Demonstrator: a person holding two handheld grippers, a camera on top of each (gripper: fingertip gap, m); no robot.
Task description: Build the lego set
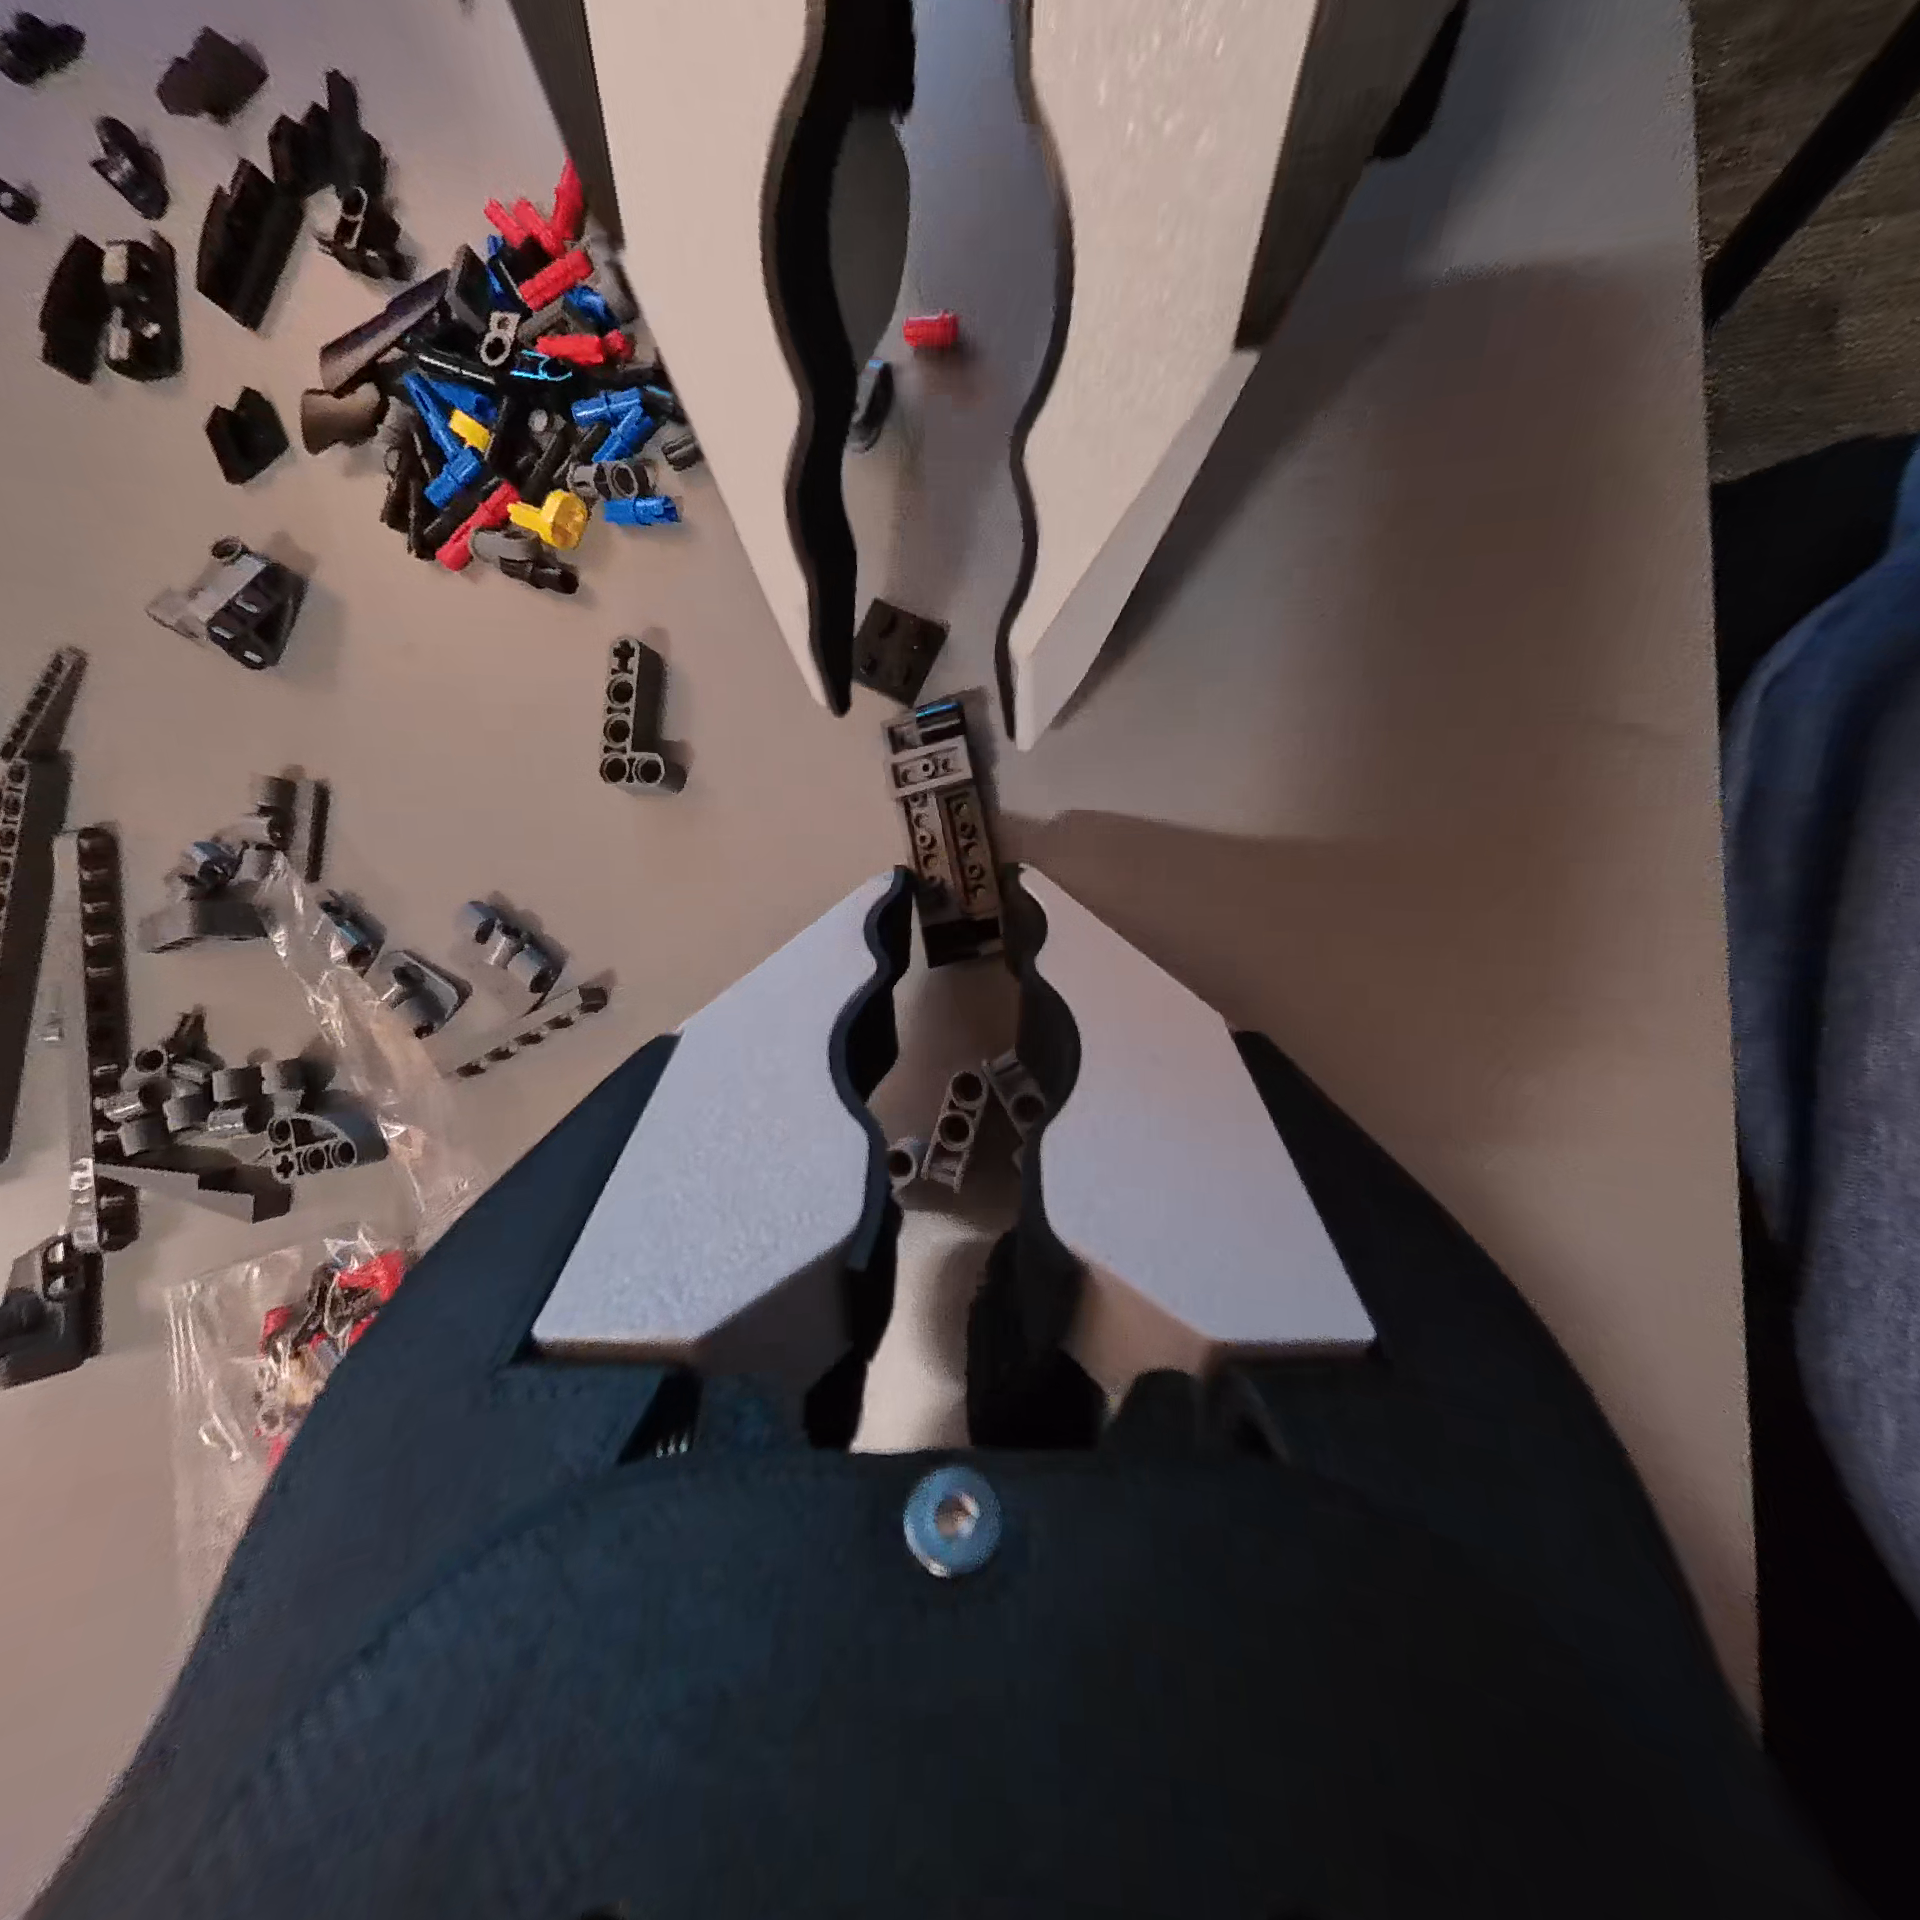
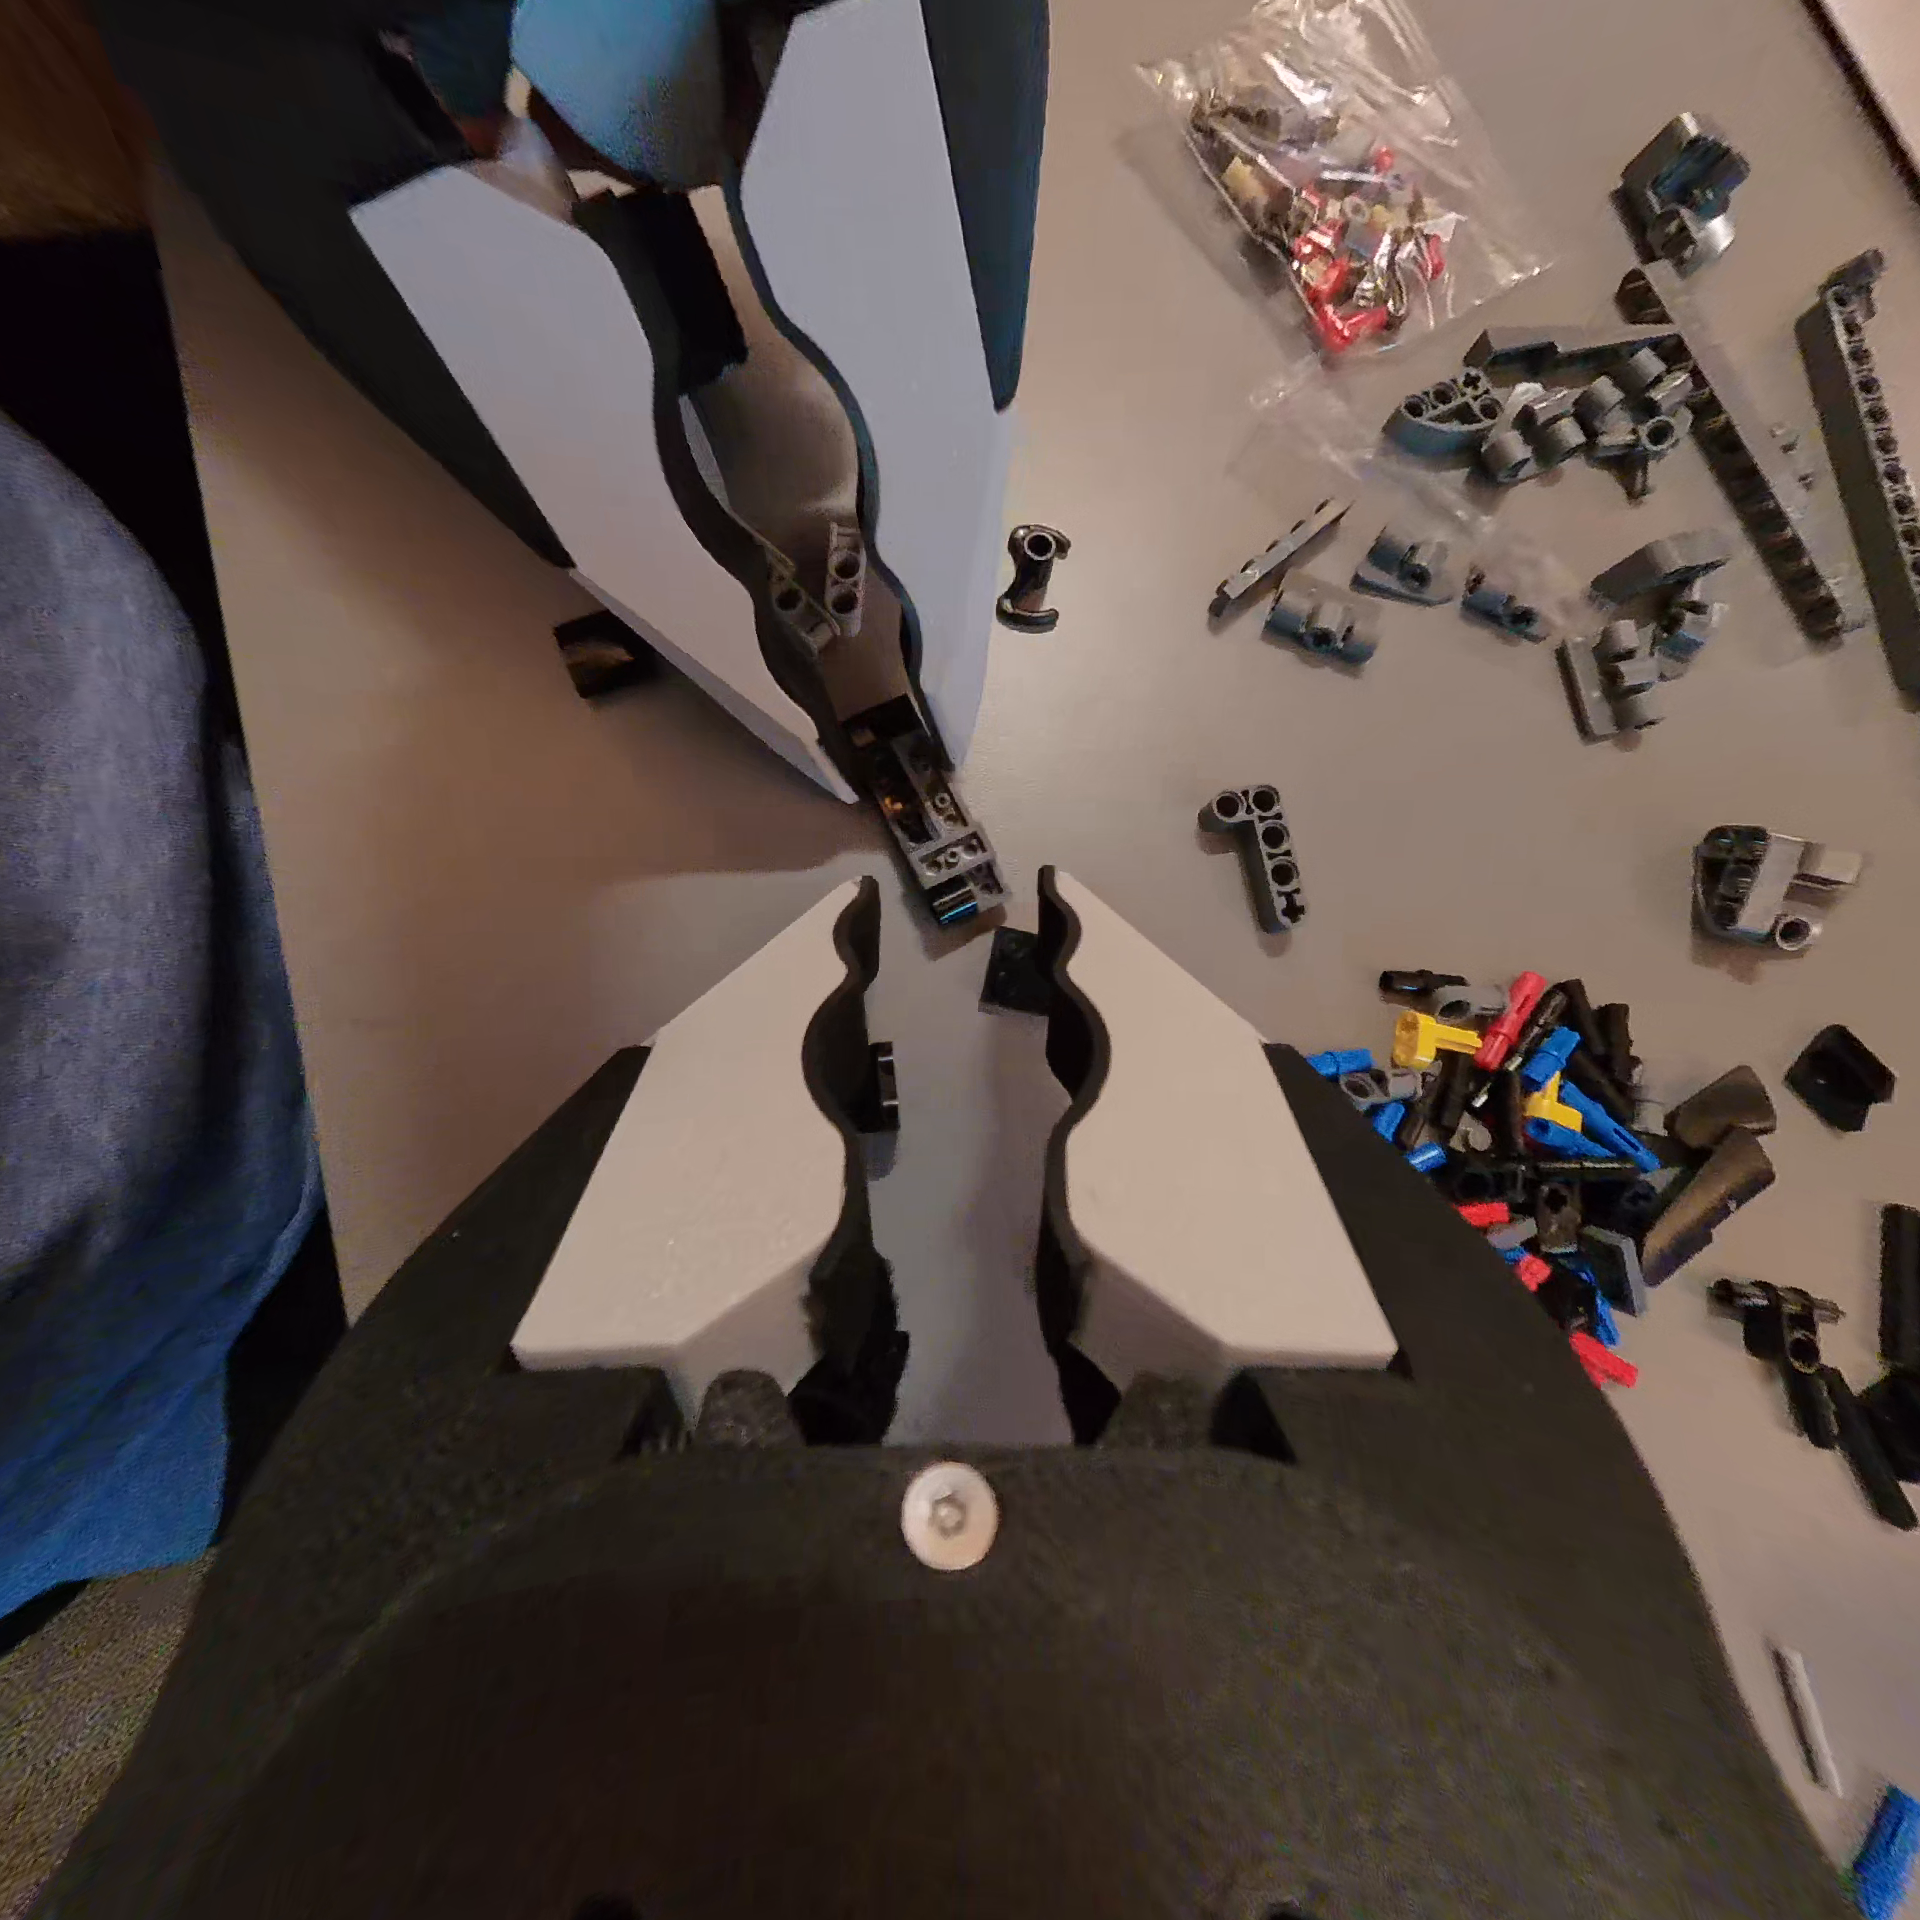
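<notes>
Between the two facing grippers, over the pale table, sits a small grey and black lego assembly. From the left wrist view, the left gripper pinches the near end of this assembly between its tips, jaws drawn close on it. The right gripper reaches in from the top of that picture with its tips spread, standing just beyond the far end of the assembly and not closed on it. A black square plate lies on the table between those spread tips.

From the right wrist view the same assembly shows held in the tips of the left gripper, and the right gripper stands wide apart just short of it, with the black square plate against its right-hand finger.

Only the left wrist view shows a lone red pin on the table behind the right gripper's fingers. Only the right wrist view shows a small black curved connector beside the left gripper and a black tile on its other side. Both views show the heap of blue, red, yellow and black pins, a grey L-shaped beam and a clear bag of parts. A person's blue-clad leg lies at the table's edge.
</notes>
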